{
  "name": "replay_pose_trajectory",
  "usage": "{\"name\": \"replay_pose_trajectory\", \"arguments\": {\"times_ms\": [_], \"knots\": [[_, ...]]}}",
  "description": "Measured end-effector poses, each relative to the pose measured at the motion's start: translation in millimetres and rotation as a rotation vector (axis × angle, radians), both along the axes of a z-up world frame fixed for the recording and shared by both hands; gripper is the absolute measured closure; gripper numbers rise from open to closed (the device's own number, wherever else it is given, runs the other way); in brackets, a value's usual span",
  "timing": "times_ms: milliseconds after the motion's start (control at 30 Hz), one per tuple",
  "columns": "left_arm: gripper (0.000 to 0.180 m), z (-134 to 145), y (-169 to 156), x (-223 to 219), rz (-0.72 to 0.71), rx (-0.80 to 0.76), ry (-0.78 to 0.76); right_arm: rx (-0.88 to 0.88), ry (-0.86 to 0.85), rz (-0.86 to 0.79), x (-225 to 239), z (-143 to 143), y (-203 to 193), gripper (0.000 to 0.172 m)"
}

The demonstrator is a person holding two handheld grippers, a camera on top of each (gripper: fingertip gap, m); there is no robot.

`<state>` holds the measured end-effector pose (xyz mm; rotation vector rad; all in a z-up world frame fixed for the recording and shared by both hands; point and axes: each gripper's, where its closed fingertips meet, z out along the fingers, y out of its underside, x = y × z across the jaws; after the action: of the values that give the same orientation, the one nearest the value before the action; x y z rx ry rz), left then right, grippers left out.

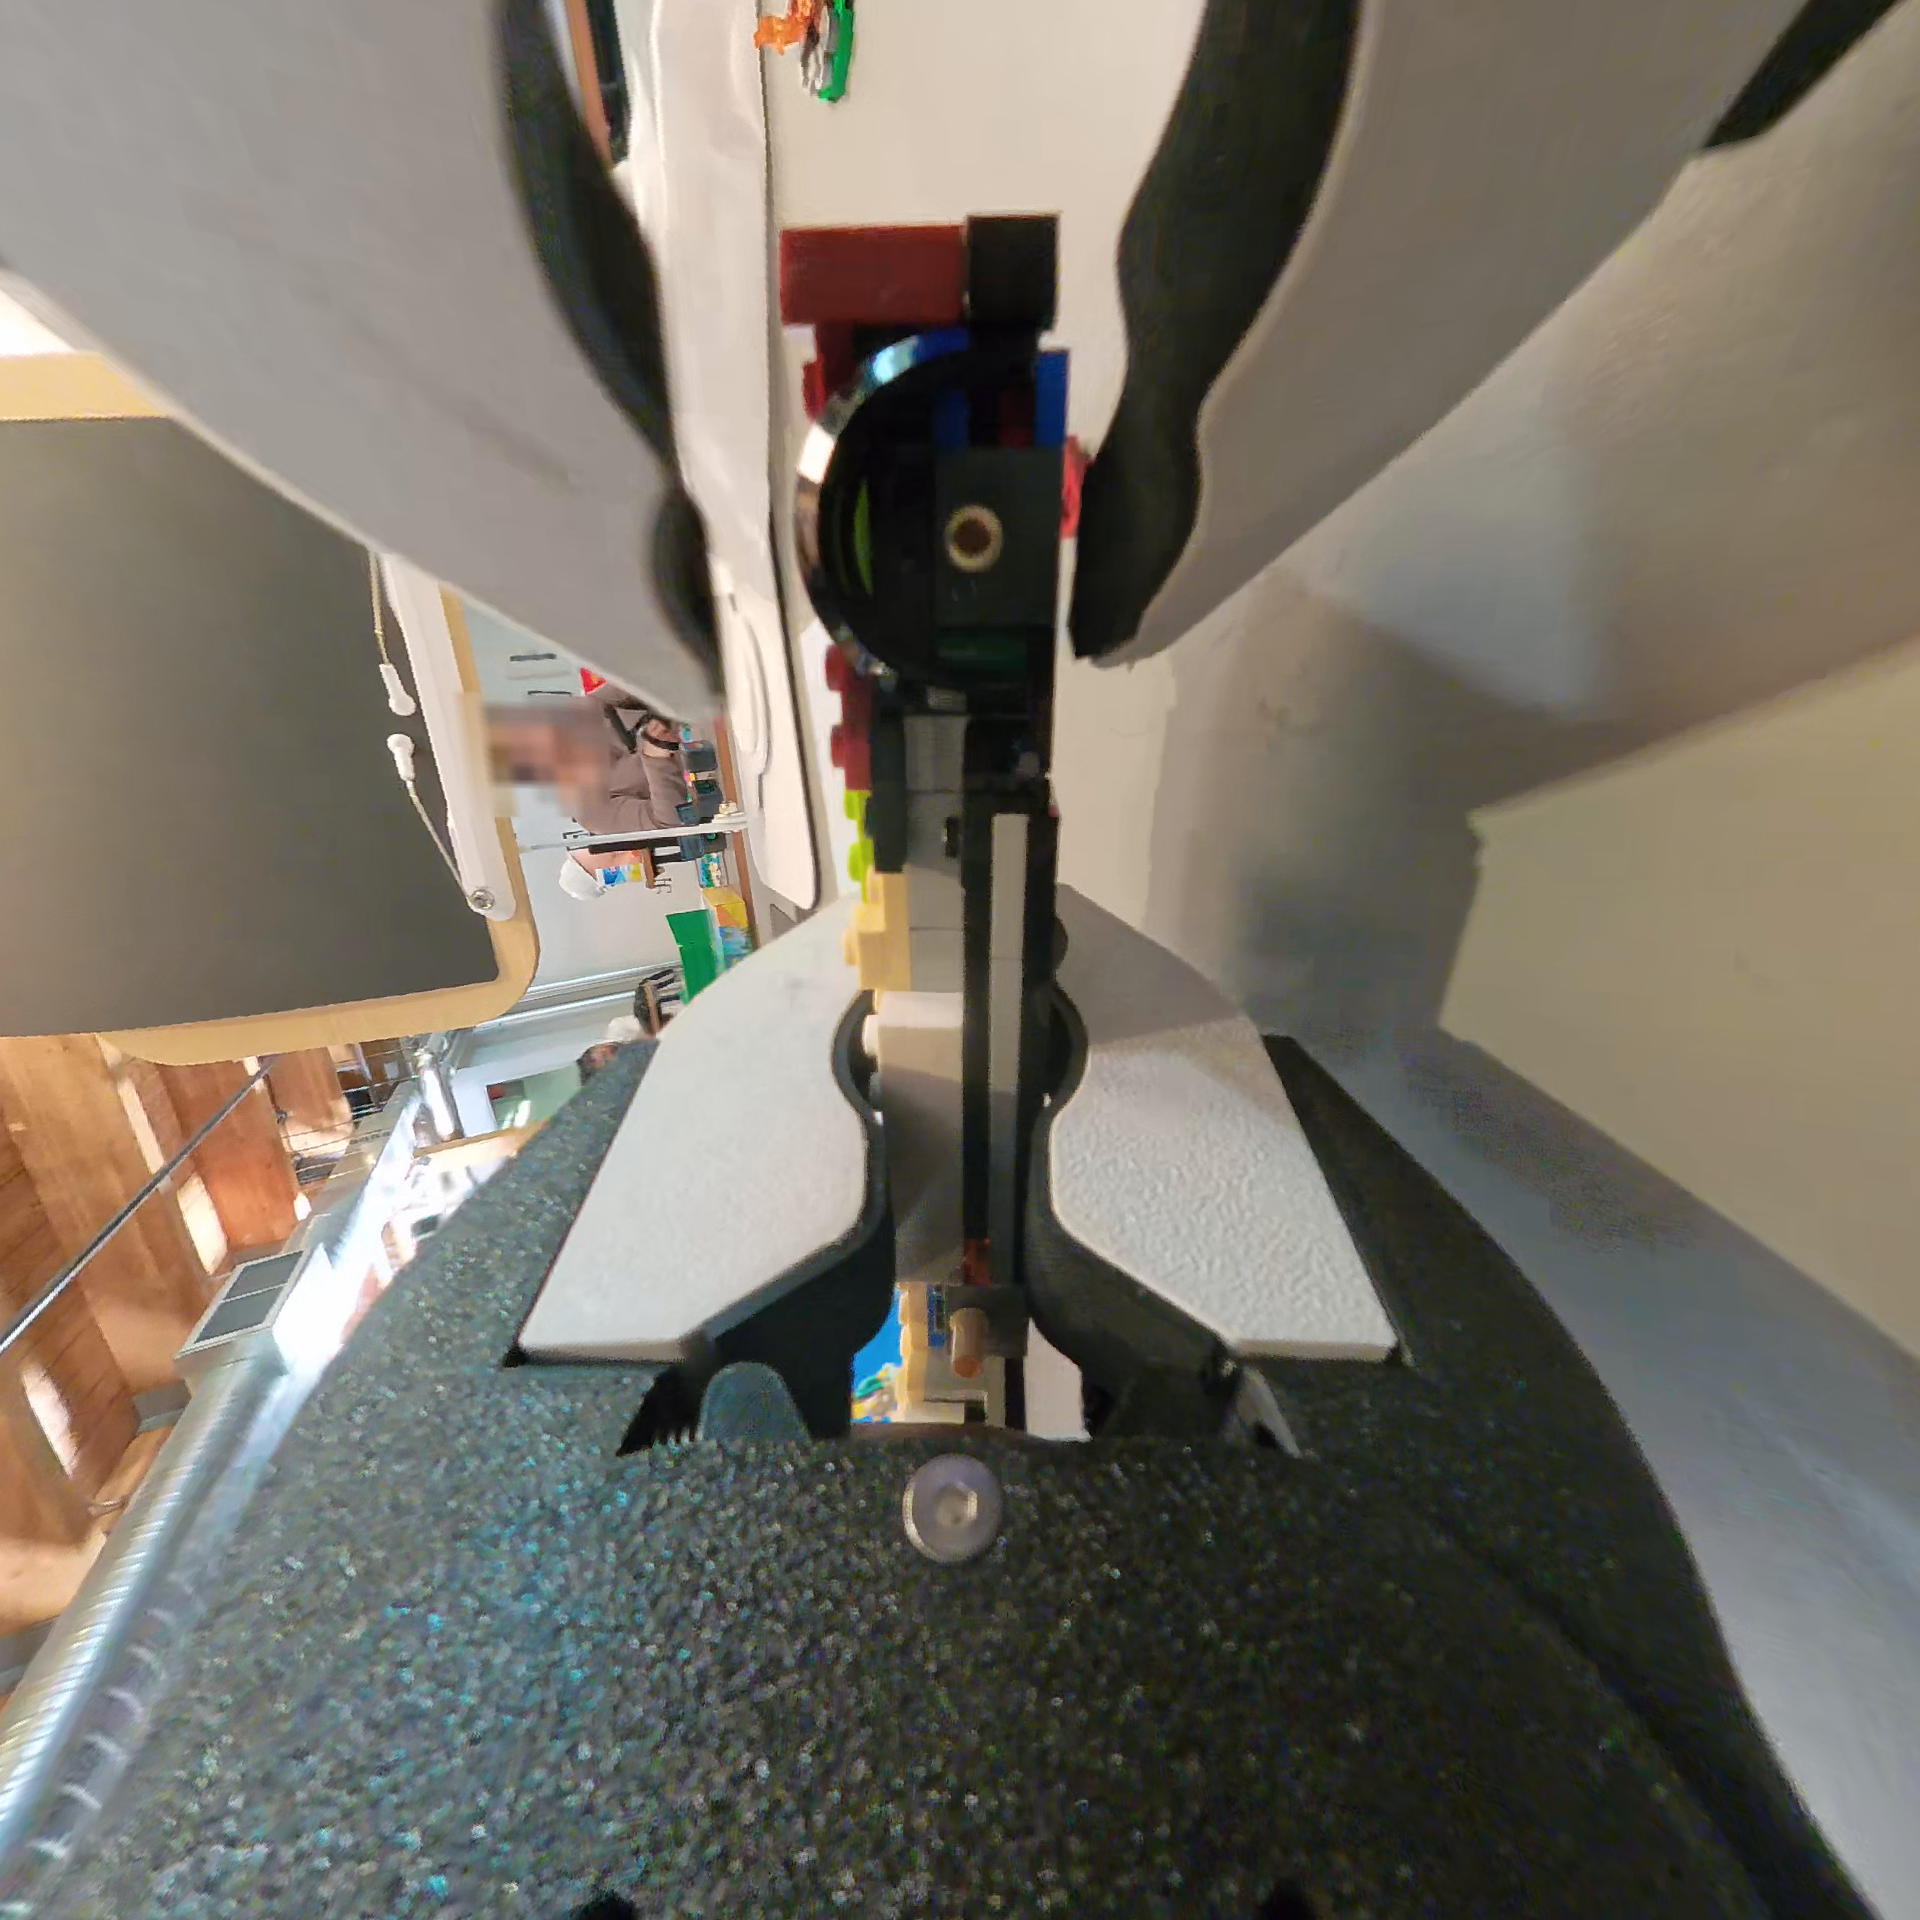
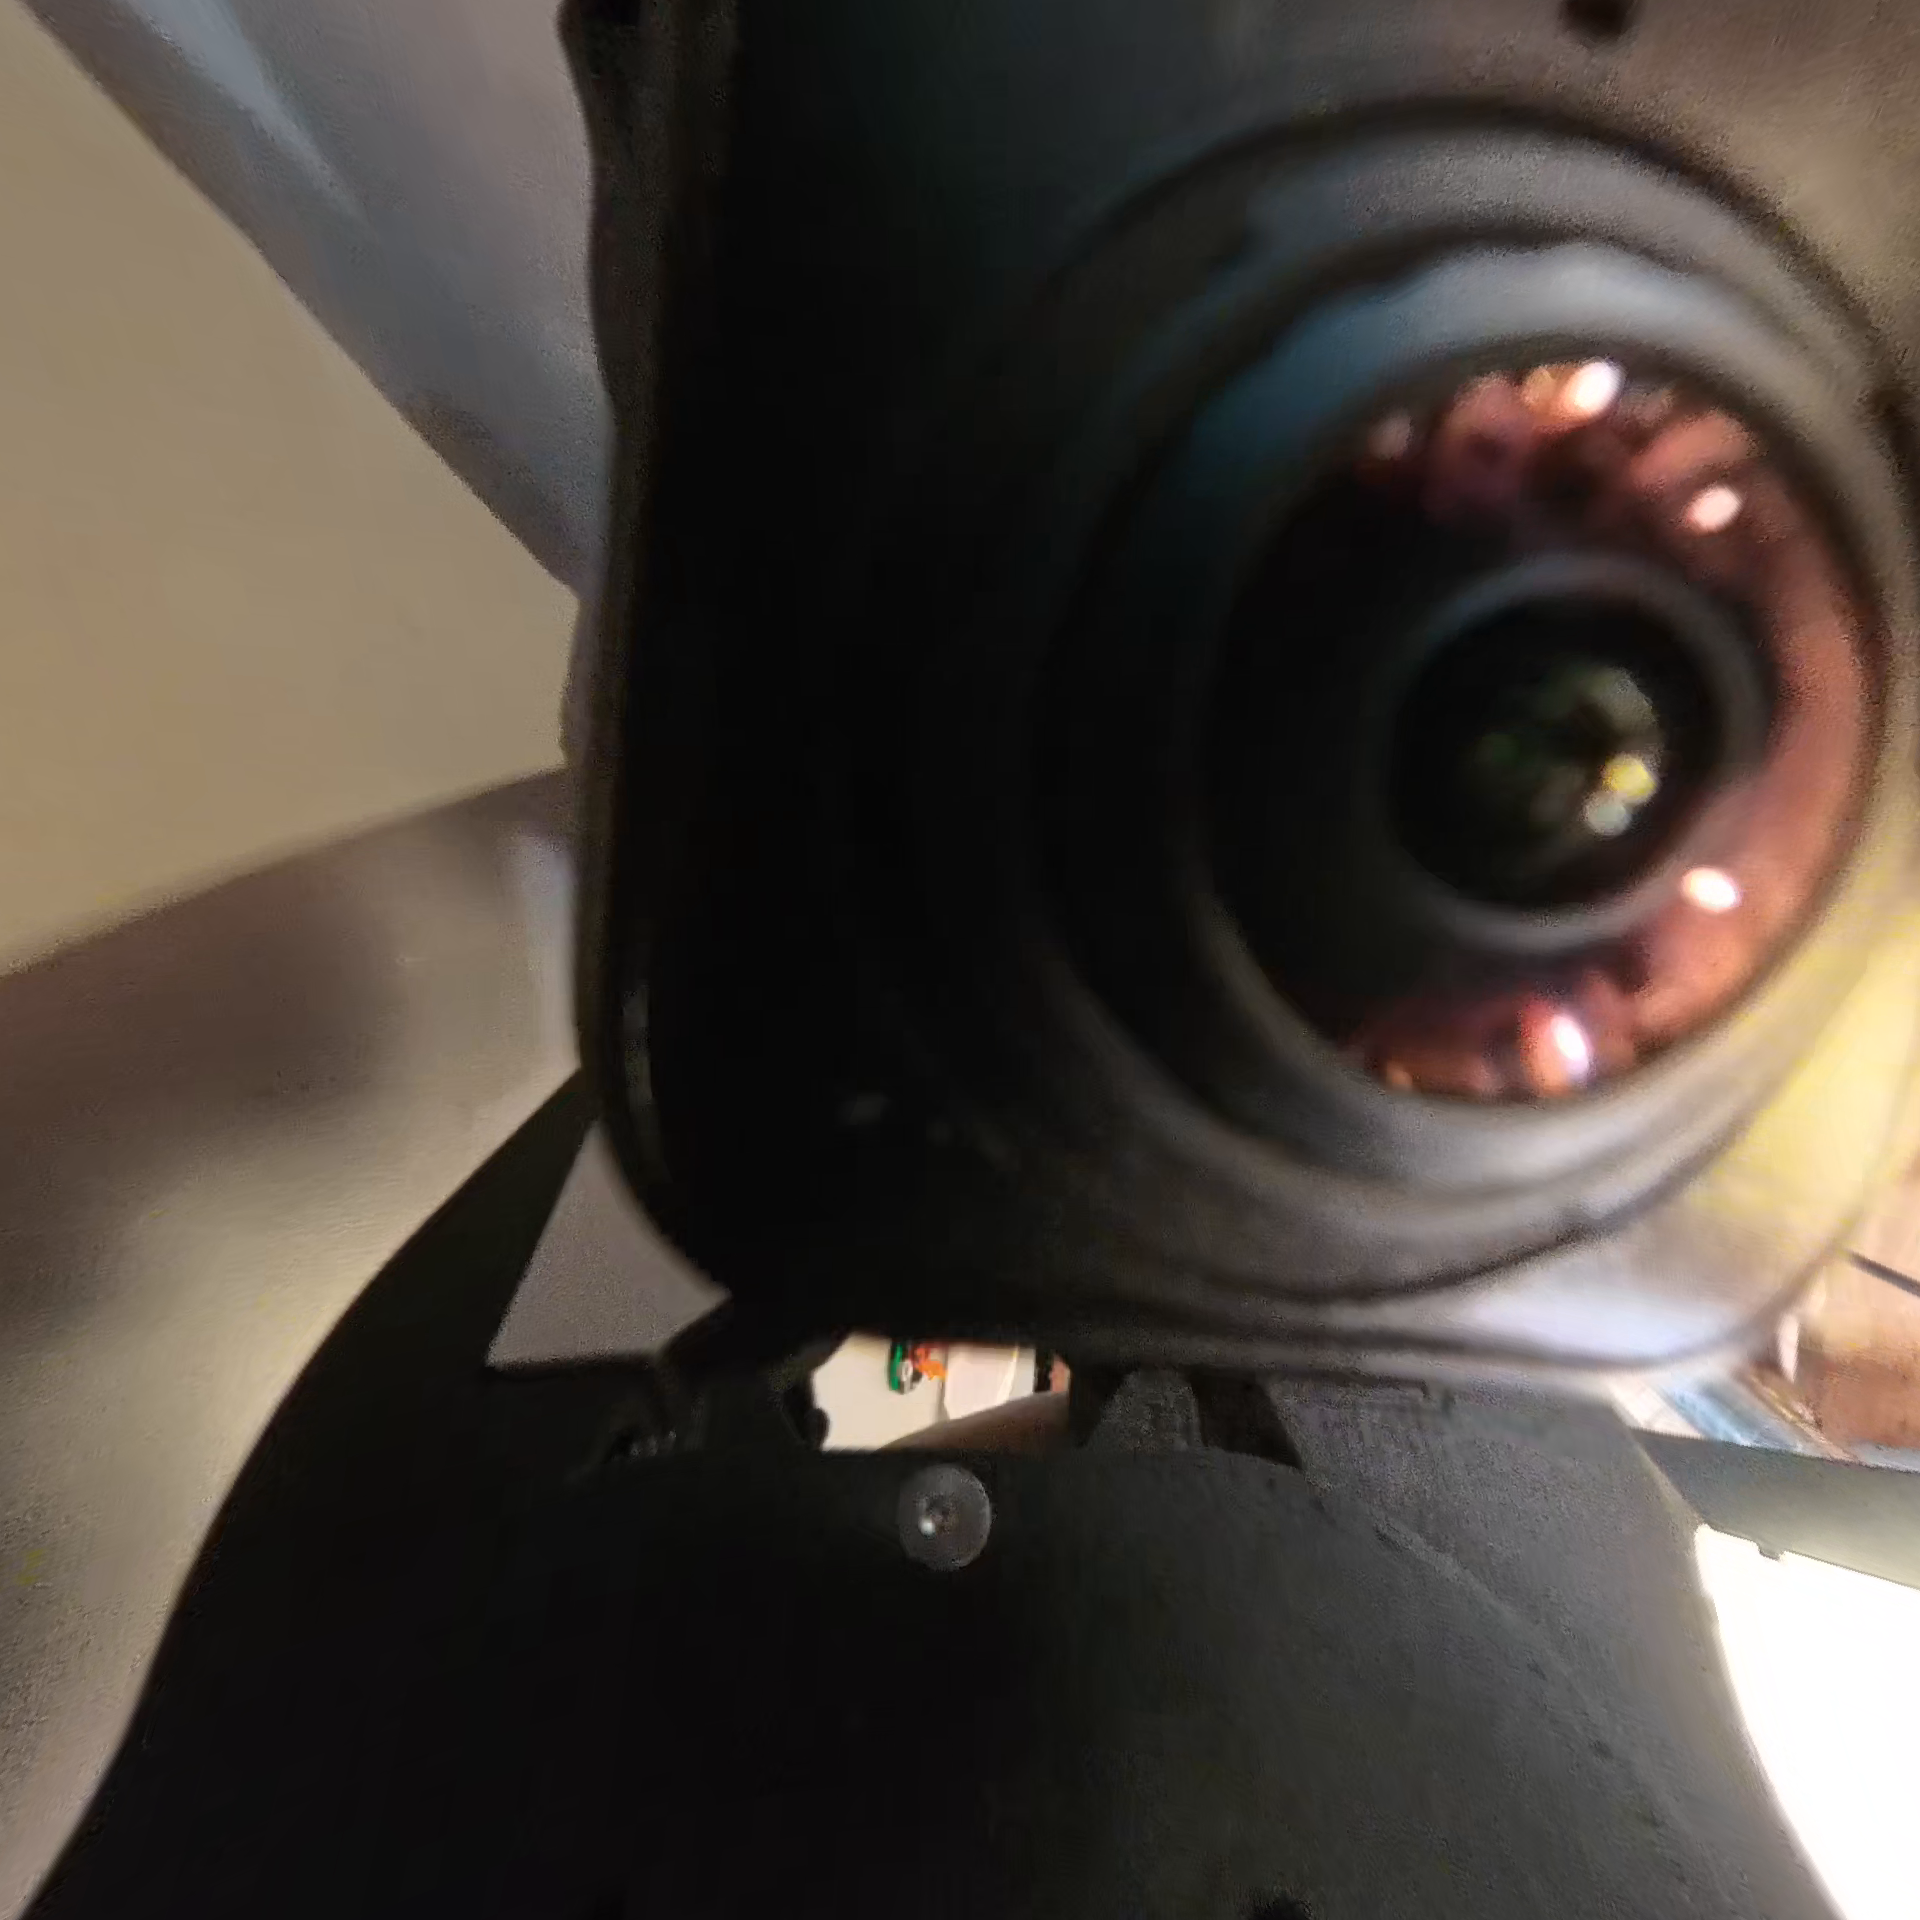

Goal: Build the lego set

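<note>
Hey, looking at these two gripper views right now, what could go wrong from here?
1. The left gripper pinches the long brick model near one end only. The far end with the lens juts well beyond the grip and could lever loose or snap bricks apart.
2. The right gripper straddles that far end, open and off-centre. One pad is close to a red brick and the other stands apart, so closing might shove the model sideways.
3. The right wrist view is blurred and almost filled by the lens.

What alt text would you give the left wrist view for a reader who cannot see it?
The left gripper is closed on a toy-brick model with a long black and grey strip, side bricks in red, lime and tan, and a black wheel at its far end. The right gripper's two large grey and black fingers stand open around that far end.
</note>
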<state>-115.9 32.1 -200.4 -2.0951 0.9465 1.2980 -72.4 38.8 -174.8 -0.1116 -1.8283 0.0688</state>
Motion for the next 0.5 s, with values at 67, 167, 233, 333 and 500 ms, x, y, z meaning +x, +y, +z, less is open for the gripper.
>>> {"name": "replay_pose_trajectory", "arguments": {"times_ms": [67, 167, 233, 333, 500], "knots": [[0.155, -3.5, -0.1, -0.2, 0.000, -0.004, -0.007, -0.028, -0.011, -0.010, 2.4, 0.5, 2.8, 0.073], [0.155, -5.0, 0.2, -0.5, -0.001, -0.005, -0.011, -0.044, -0.029, -0.029, 5.5, -2.6, 8.7, 0.127], [0.155, -4.6, 0.5, -0.9, -0.003, -0.005, -0.006, -0.029, -0.033, -0.030, 6.3, -5.4, 9.5, 0.129], [0.155, -5.4, 0.6, -1.4, -0.004, -0.009, -0.001, -0.013, -0.026, -0.015, 6.1, -5.5, 5.9, 0.134], [0.156, -4.2, 0.7, -3.5, -0.004, -0.005, 0.010, 0.004, -0.006, 0.014, 5.5, -3.9, -2.1, 0.086]]}}
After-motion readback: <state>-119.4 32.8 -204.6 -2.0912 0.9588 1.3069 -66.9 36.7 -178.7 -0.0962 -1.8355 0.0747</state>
